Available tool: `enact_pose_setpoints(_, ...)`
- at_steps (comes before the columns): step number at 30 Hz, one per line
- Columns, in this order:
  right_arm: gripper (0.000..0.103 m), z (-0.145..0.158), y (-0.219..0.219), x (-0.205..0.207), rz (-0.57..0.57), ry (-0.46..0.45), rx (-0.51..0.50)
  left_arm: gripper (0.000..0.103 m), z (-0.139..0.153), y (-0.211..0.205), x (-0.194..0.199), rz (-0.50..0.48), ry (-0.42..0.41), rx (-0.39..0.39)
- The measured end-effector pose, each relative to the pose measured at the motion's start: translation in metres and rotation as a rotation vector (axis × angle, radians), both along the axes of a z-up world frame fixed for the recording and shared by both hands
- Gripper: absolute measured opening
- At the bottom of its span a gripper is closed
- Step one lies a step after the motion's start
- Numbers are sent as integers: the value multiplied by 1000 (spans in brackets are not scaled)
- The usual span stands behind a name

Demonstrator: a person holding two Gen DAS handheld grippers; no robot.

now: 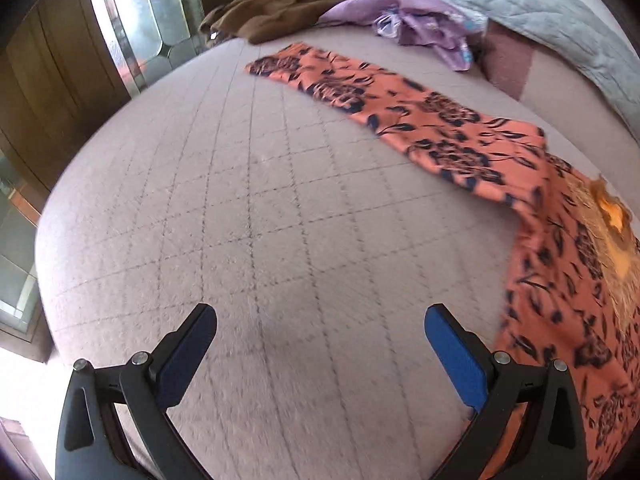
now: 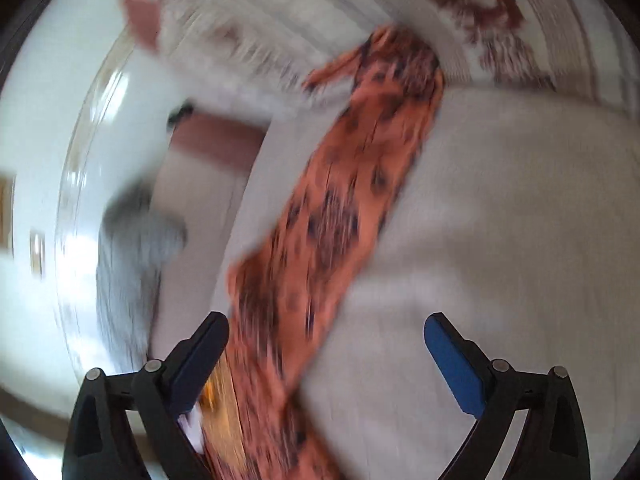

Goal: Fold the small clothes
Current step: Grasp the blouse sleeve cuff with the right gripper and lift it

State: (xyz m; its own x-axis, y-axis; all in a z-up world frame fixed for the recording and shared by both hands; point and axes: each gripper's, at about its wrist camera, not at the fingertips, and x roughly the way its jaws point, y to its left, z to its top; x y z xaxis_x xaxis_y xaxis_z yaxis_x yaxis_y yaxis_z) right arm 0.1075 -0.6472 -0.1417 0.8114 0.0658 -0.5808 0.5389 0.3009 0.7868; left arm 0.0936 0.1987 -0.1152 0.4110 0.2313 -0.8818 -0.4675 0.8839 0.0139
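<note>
An orange garment with dark blue flowers (image 1: 420,116) lies on the quilted bed cover (image 1: 260,200), folded into a long strip from the far middle to the near right. My left gripper (image 1: 320,320) is open above bare cover, left of the garment's near end, and holds nothing. In the blurred right wrist view the same orange garment (image 2: 320,240) runs from the near left to the far middle. My right gripper (image 2: 326,330) is open with the cloth passing just inside its left finger (image 2: 196,364). I cannot tell whether that finger touches it.
A brown blanket (image 1: 304,0), a purple garment (image 1: 424,20) and a grey quilt (image 1: 560,28) lie at the bed's far end. A wooden cabinet with glass panels (image 1: 132,20) stands to the left. A patterned rug (image 2: 520,20) lies beyond the bed in the right wrist view.
</note>
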Motion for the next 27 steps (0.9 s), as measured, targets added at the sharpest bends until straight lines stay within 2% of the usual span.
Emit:
enact_pose_setpoints(2, 99, -5, -27, 16, -45, -18, -14, 103, -13, 7, 1, 14, 22, -30)
enact_pose_setpoints(4, 99, -10, -51, 27, -98, 2, -29, 103, -16, 3, -3, -9, -11, 32)
enact_pose_setpoints(7, 101, -25, -70, 40, -124, 42, -27, 103, -20, -1, -14, -26, -86, 69)
enact_pose_setpoints(9, 103, -20, -70, 50, -89, 73, -66, 103, -19, -1, -15, -28, -97, 67)
enact_pose_setpoints(11, 103, -11, -63, 62, -26, 159, -148, 103, -18, 1, -15, -26, -99, 63)
enact_pose_setpoints(13, 103, -5, -63, 69, 4, 196, -182, 103, -19, 1, -14, -29, -105, 61)
enact_pose_setpoints(16, 100, -5, -74, 60, -78, 149, -61, 103, -20, 4, -10, -32, -109, 61)
enact_pose_setpoints(18, 96, -1, -80, 63, -93, 168, -38, 103, -20, 1, -10, -34, -109, 71)
enact_pose_setpoints(20, 70, 9, -86, 70, -109, 210, -71, 103, -20, 0, -10, -33, -108, 80)
enact_pose_setpoints(21, 31, 13, -90, 77, -118, 236, -89, 103, -20, 0, -11, -33, -108, 82)
enact_pose_setpoints(22, 20, 8, -94, 83, -120, 260, -80, 103, -20, 0, -10, -34, -109, 83)
enact_pose_setpoints(24, 17, 2, -107, 91, -128, 293, -57, 103, -19, 0, -11, -34, -110, 82)
enact_pose_setpoints(26, 19, 7, -113, 95, -139, 292, -68, 103, -19, 0, -12, -34, -110, 84)
enact_pose_setpoints(27, 17, 12, -115, 98, -135, 291, -86, 103, -19, 0, -12, -35, -111, 84)
